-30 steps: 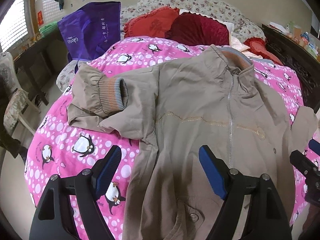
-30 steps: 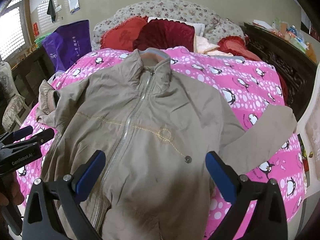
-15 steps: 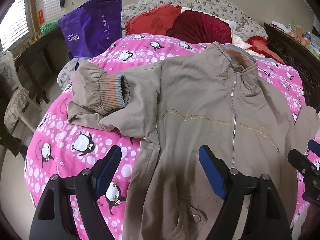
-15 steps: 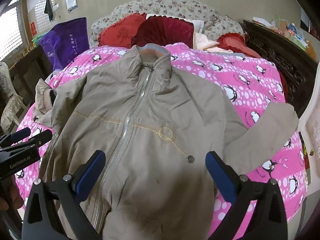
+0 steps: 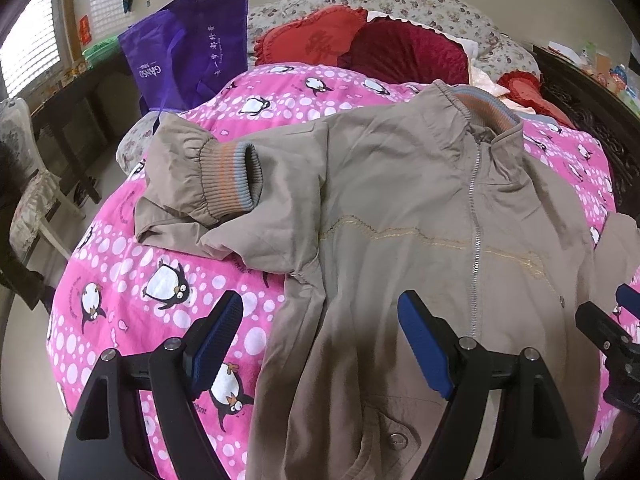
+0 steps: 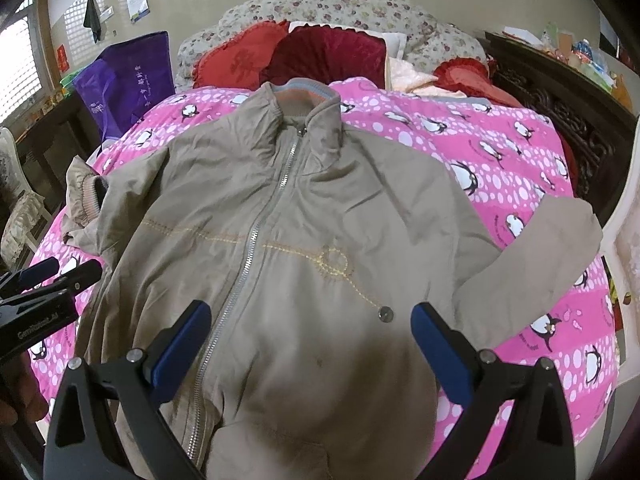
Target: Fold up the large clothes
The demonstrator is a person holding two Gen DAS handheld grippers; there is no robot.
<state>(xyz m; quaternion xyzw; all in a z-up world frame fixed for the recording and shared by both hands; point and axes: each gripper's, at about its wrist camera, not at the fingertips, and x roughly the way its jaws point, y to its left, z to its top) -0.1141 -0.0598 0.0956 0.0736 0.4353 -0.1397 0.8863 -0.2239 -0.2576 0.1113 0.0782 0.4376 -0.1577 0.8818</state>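
Khaki zip-front jacket [image 6: 304,240] lay front-up on pink penguin-print quilt [image 6: 500,168], collar at 12 o'clock. Left tongs [image 5: 320,340] and right tongs [image 6: 310,344] hovered apart, empty. Bunched sleeve with ribbed cuff [image 5: 228,180] at 10 o'clock probably needed flattening first; pinch one layer only.

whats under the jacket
The jacket lies front-up on a pink penguin quilt, which shows all around it. Whatever lies beneath the jacket's body is covered. One cuff rests folded on top.
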